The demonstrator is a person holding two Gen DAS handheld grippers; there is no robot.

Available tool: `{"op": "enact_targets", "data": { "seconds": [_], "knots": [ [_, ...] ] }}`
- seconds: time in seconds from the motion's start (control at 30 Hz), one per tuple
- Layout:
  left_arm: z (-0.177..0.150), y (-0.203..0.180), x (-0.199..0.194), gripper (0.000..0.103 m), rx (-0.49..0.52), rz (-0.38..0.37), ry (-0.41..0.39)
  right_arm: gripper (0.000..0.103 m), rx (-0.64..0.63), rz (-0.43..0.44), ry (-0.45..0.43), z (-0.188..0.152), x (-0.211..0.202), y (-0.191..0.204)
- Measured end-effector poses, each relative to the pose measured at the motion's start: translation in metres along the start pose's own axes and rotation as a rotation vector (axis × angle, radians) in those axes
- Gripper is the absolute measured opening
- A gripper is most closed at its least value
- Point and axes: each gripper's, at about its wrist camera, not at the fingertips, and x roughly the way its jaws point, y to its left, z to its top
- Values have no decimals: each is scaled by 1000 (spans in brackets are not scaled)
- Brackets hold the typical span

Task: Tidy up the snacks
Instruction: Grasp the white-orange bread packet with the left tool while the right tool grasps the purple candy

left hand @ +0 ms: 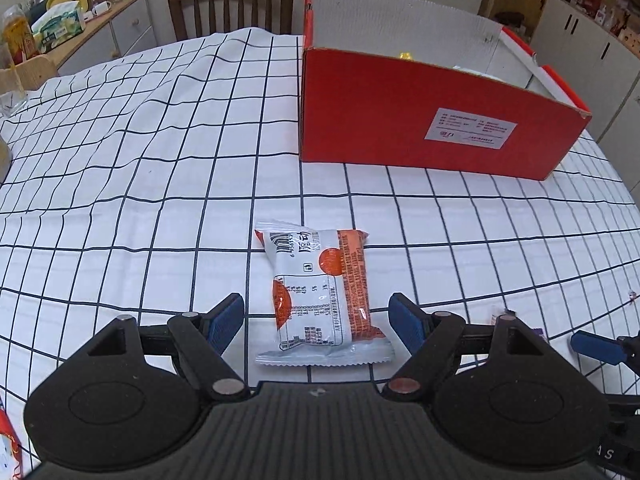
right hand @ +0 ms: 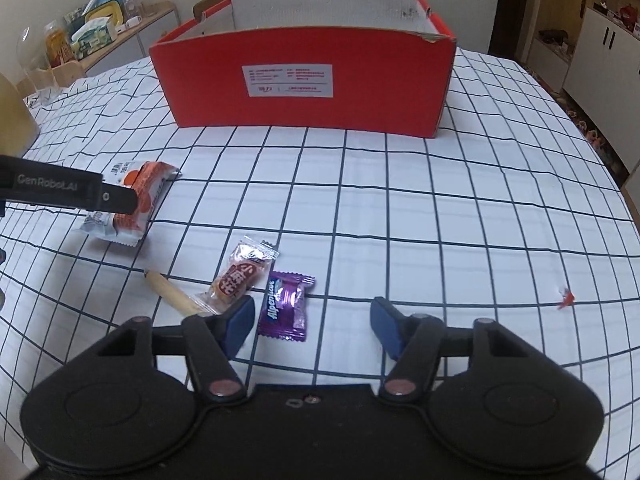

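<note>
Left gripper (left hand: 316, 316): jaws apart, blue pads (left hand: 226, 322) either side of a white-and-orange snack packet (left hand: 320, 300), gap visible on both sides, not touching it. Packet lies flat on the grid tablecloth (left hand: 140, 200), back side up with barcode and nutrition print, long axis running away from the gripper.

Right gripper (right hand: 312, 320): jaws also apart, nothing pinched. A purple Alpenliebe candy (right hand: 286, 306) lies between the pads, close to the left pad (right hand: 240, 320), well clear of the right one. Whether that left pad touches the wrapper, can't tell.

Just left of the candy: a small clear-wrapped snack with red print (right hand: 240, 278), tilted, partly behind the left finger. Next to that, a pale wooden stick-like item (right hand: 172, 292), end hidden behind the gripper.

Further left in the right wrist view: the left gripper's arm (right hand: 60, 192) over the orange-and-white packet (right hand: 132, 204).

Red cardboard box (right hand: 304, 84) stands open-topped at the far side of the table, white label on the near wall, well apart from all snacks. Something yellow just shows above its rim (left hand: 406, 56) in the left wrist view.

Small red scrap (right hand: 566, 300) on the cloth to the right. Wooden chair (left hand: 230, 8) behind the table; sideboard with clutter (left hand: 72, 20) at back left.
</note>
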Motion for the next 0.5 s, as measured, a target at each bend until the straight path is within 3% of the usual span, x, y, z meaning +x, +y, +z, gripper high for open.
{"op": "enact_targets", "data": {
  "seconds": [0.23, 0.3, 0.5],
  "knots": [
    [4, 0, 10, 78, -4, 20, 11, 50, -43, -25, 0, 0, 7, 9],
    [5, 0, 13, 65, -3, 18, 21, 47, -49, -22, 1, -1, 8, 10],
    [6, -1, 15, 53, -11, 2, 34, 39, -74, -9, -7, 0, 9, 18]
  ]
}}
